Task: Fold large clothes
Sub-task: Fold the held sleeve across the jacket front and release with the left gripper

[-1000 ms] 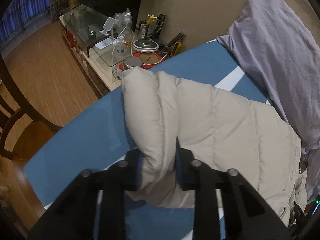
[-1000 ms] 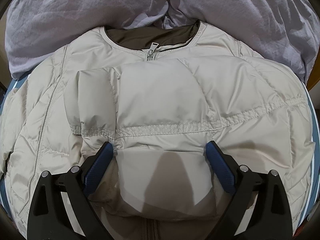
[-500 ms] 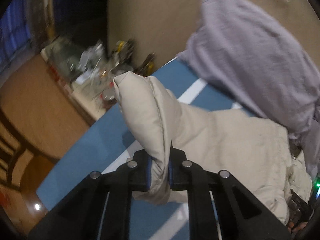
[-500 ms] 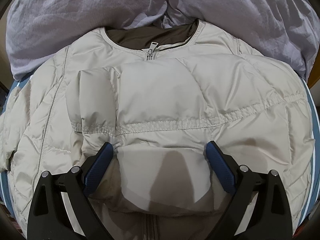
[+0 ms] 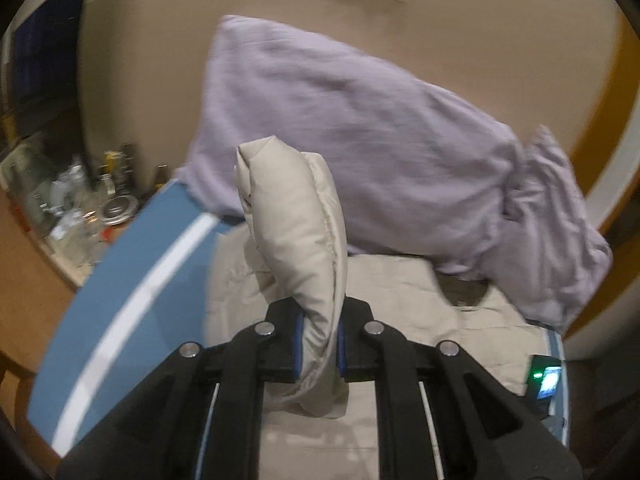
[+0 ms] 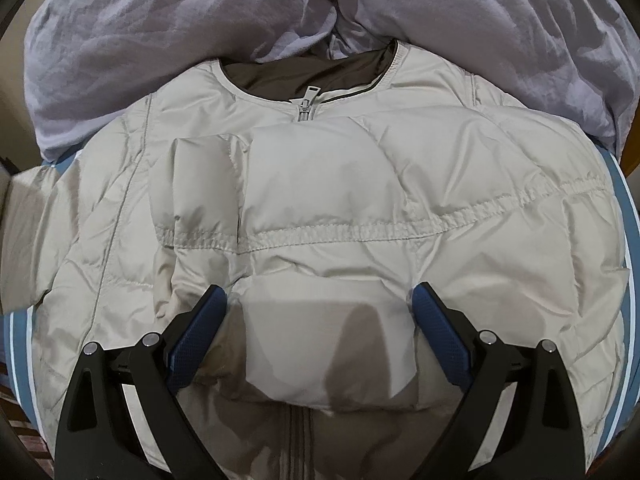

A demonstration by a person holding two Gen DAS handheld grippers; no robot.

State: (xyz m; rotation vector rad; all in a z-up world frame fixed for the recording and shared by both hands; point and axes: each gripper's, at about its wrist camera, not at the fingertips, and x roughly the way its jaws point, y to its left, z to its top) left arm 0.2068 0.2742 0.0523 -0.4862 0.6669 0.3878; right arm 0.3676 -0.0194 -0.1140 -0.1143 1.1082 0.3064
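Your left gripper (image 5: 318,344) has its jaws clamped tight on the sleeve (image 5: 298,236) of the cream puffer jacket (image 6: 320,208), with the padded fabric squeezed between the 2 blue pads and the sleeve end standing up above them at the centre of the left wrist frame, lifted clear of the bed. In that same frame the rest of the jacket lies flat below the sleeve, on the blue bedsheet (image 5: 132,284) with its white stripe, and a lilac pillow (image 5: 360,120) fills the upper middle against the beige wall. A cluttered counter (image 5: 76,216) sits blurred at the left edge, and a small device with a lit screen (image 5: 546,380) shows at the lower right. Your right gripper (image 6: 318,308) has its jaws spread wide, the 2 blue pads resting on the jacket's front at the lower centre of the right wrist frame, with a folded panel of the jacket between them but nothing pinched. The jacket lies face up there, its zipper (image 6: 306,106) and dark lined collar pointing to the top of the frame, touching the crumpled lilac bedding (image 6: 160,20).
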